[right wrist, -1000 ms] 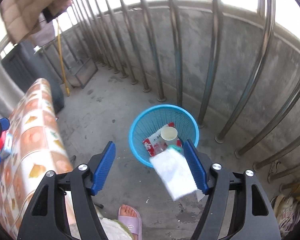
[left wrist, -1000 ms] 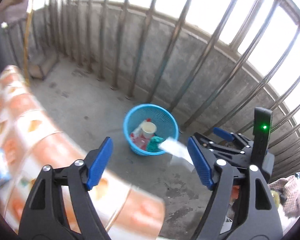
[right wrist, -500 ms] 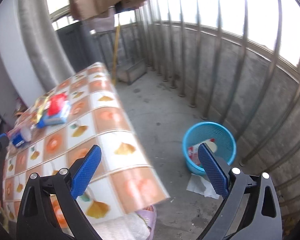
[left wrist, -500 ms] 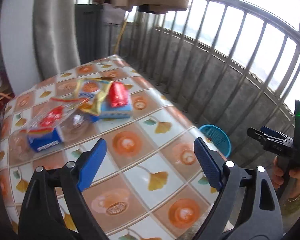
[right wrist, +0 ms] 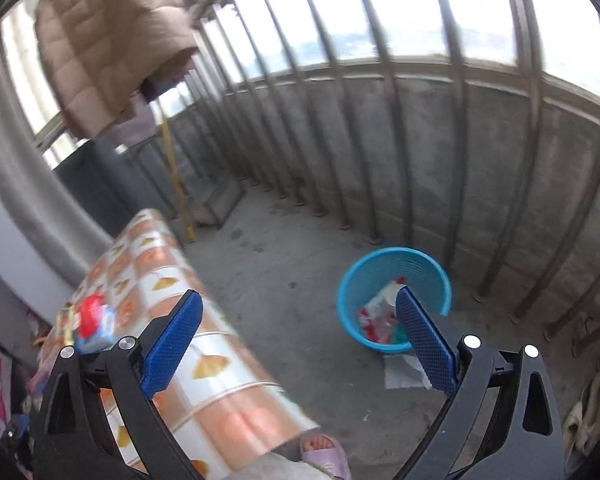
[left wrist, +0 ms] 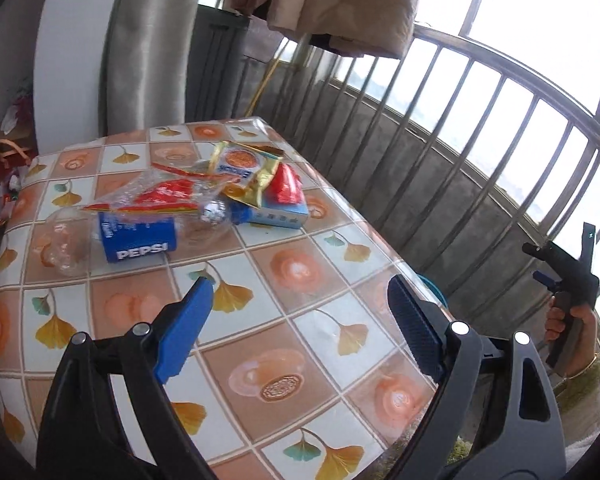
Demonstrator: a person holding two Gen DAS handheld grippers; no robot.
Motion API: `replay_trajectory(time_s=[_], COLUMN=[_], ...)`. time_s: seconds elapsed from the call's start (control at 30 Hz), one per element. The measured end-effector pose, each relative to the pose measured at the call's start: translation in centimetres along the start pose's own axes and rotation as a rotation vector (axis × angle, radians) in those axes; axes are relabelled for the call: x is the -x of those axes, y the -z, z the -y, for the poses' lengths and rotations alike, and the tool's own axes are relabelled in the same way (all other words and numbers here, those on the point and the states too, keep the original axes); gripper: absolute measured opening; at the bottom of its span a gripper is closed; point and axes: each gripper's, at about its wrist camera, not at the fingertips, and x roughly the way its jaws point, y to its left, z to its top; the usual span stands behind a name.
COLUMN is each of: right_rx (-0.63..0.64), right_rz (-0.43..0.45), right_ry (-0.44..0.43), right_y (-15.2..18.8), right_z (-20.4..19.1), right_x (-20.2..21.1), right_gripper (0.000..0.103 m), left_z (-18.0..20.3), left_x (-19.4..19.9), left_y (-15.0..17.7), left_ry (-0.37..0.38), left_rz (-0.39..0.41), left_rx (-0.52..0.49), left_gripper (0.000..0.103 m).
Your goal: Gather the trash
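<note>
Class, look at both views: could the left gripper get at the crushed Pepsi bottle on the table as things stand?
Probably yes. The left gripper is open and empty above the table, and only bare tablecloth lies between it and the Pepsi bottle. A clear wrapper drapes over the bottle's far side, so it may come along.

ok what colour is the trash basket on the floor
Light blue basket, seen best in the right wrist view.

a tan quilted jacket [right wrist: 104, 40] hangs over the metal railing [right wrist: 400, 92], above a tile-patterned tablecloth [left wrist: 284, 320].
</note>
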Motion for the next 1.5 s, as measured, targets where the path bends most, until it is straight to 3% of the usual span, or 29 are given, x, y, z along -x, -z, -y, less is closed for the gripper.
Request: replay_trajectory(time_s=[0.07,0.13,0.27,0.33,0.5,0.6,0.67,0.9,1.0,1.1,1.13,1.17,1.33,1.5], right_rx=[-0.109,-0.219,-0.655,-0.874,-1.348,-1.553,-1.605,-1.784,-1.815,-1.866,-1.866,-1.86,-1.767,-1.49], right_rz=[-0.059,-0.177,-0.433,-0.521,-0.565,-0.567,-0.589,-0.509,-0.514,-0.5,-0.492,-0.48,-0.455,-0.493], right_ry=[0.084,0.12,0.074,0.07,-0.025,-0.068,-0.055,0.004,0.053,0.07,0.078,0.085,0.124,0.087], right_y=[2.0,4.9,12.7,16.9,25.4,28.3,29.0,30.6,31.2,32.0,32.2,32.3,31.6,27.1], right_z=[4.7,9.1,18.7,22.4,27.4,29.2,29.7,30.2,30.1,29.8,29.8,29.7,29.7,28.4], right_x=[-2.1,-5.5,-13.3,-17.0,-25.7,-31.0,-34.0,-40.4,-41.8,-42.5,-42.5,-42.4,-40.0,-34.3], right_gripper=[0.094,0.094,0.078,0.071,0.06,0.055,0.054,0.054,0.046,0.028,0.015,0.004,0.001,0.001], left_z=[1.5,3.0,5.2,6.1,7.2,6.9,6.7,6.0,6.0,6.0,6.1,6.1,6.3,6.1], left_x=[-1.3,-3.0,-5.9,-7.6,-11.1,-12.5,-13.5,-16.3,-17.2,-17.6,-17.7,-17.7,-17.1,-16.3], left_y=[0.1,-0.2,-0.6,-0.8,-1.3,-1.6,-1.7,-1.9,-2.0,-2.1,-2.2,-2.2,-2.3,-2.3], left_ry=[0.032,0.06,0.09,0.087,0.039,0.01,-0.014,-0.089,-0.102,-0.108,-0.108,-0.109,-0.102,-0.089], left_rz=[-0.029,-0.06,-0.123,-0.159,-0.231,-0.261,-0.29,-0.363,-0.378,-0.383,-0.383,-0.383,-0.36,-0.34], left_rx=[-0.033,-0.064,-0.095,-0.109,-0.125,-0.114,-0.104,-0.105,-0.106,-0.111,-0.113,-0.115,-0.127,-0.113], left_gripper=[0.084,0.084,0.084,0.084,0.084,0.084,0.084,0.084,0.084,0.084,0.084,0.084,0.084,0.084])
